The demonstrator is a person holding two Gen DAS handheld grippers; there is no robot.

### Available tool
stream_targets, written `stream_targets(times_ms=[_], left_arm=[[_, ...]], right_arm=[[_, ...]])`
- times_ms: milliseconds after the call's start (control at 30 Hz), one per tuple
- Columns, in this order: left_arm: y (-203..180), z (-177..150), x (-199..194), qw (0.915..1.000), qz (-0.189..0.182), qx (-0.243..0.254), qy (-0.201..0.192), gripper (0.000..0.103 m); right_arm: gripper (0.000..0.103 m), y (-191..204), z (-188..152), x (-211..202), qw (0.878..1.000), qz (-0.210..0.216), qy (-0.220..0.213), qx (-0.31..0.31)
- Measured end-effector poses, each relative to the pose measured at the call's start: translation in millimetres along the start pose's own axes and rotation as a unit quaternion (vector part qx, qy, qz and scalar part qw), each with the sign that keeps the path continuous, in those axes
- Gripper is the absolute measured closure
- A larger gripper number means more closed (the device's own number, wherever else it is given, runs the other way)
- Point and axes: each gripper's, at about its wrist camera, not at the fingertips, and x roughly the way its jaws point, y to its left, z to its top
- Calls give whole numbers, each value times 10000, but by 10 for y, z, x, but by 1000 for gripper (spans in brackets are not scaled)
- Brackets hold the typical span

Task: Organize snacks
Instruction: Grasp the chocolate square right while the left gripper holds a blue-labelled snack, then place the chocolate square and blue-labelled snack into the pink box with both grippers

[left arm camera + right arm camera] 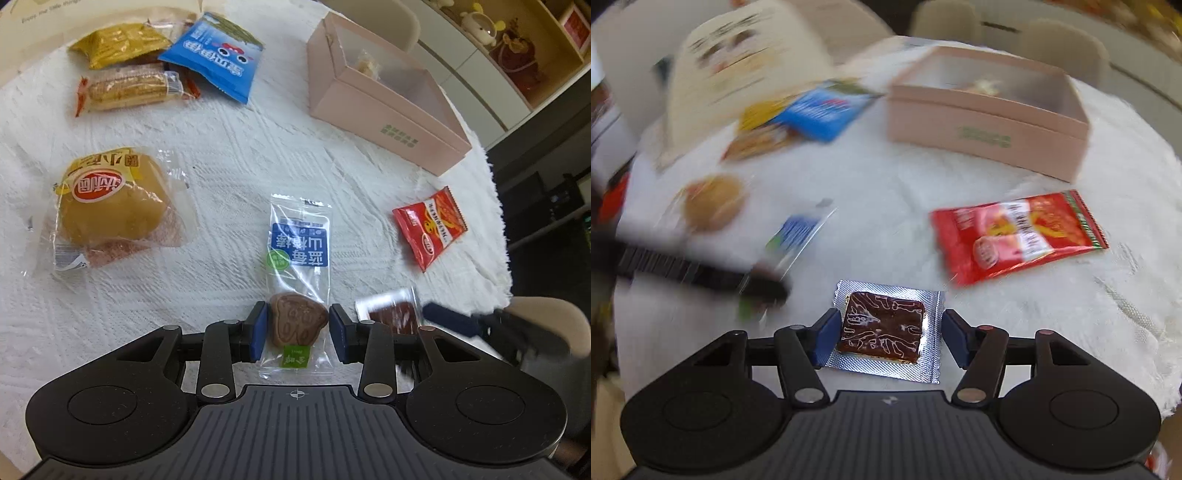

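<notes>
Snack lot on a white textured cloth [229,155] over a round table; destination a pink box [388,107], open-topped, toward the far right edge, one pale wrapped piece already inside. Left gripper [297,326]: jaws spread, not yet clamped, straddling a clear packet holding a brown heart-shaped biscuit [297,325] near the near edge; a blue-labelled clear stick packet [299,240] overlaps its far end (whether the two wrappers touch cannot be told). Right gripper [888,332]: jaws likewise spread, either side of a silver foil sachet with a dark brown square [882,330], near the near right edge; nothing gripped. Unclaimed: red sachet [1015,232] near the right edge below the box; wrapped yellow bun [110,206] toward the left edge; yellow packet [118,44], orange-ended wafer packet [129,88] and blue packet [214,55] clustered at the far left. Handling note, as judgement: both items lie flat and thin, so each gripper probably needs its fingertips pressed down to the cloth before closing, pinching the thicker middle rather than slippery film margins. The left should close squarely on the biscuit and lift straight, lest the stick packet drag along. Right view is motion-blurred; steadying before closing seems wise.
</notes>
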Motion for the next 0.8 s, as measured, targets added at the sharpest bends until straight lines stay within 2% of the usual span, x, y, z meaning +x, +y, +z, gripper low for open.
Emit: stream_targets(times_ms=[67,133,167,200,233,300,367,433,500,567,633,667,767,800], left_arm=[[11,26,0,10000,-37,-25,72,62],[-21,52,-14,9999,-50,-4,117,63],[-56,59,-28,9999,-69,54,111,63],[-99,63,-44,9998,-75,160,106,63],[-158,62,-61,9995,-59,305,104,63],[-258,55,-91,9987,-7,505,94,63],[-293,41,-102,9987,17,502,84,63],[-314,9,-99,9984,185,532,32,63],[-291,-18,-66,9985,283,469,64,63],[-252,-52,-9,9988,282,364,172,63],[-231,-86,15,9987,279,379,193,63],[-235,-98,11,9986,285,409,177,63],[-223,-112,-5,9987,250,404,165,63],[-219,-116,-14,9988,230,398,168,63]], right_arm=[[44,26,-77,-54,9997,-181,-39,-129],[51,6,-50,-128,9999,-128,-31,-47],[62,-4,-5,-176,10000,-69,-36,1],[91,-14,48,-228,10000,37,-42,42],[97,-37,87,-268,9999,98,-18,56],[96,-58,149,-320,9999,54,-102,4],[96,-93,192,-292,10000,75,-13,7],[89,-148,171,-250,9996,48,117,254],[62,-196,137,-187,9978,-91,217,618],[55,-222,85,-130,9948,-403,137,921],[54,-230,44,-37,9927,-636,167,1009],[50,-239,21,-1,9927,-619,142,1025],[49,-188,-11,17,9957,-637,6,679],[55,-177,-7,7,9962,-638,13,597]])
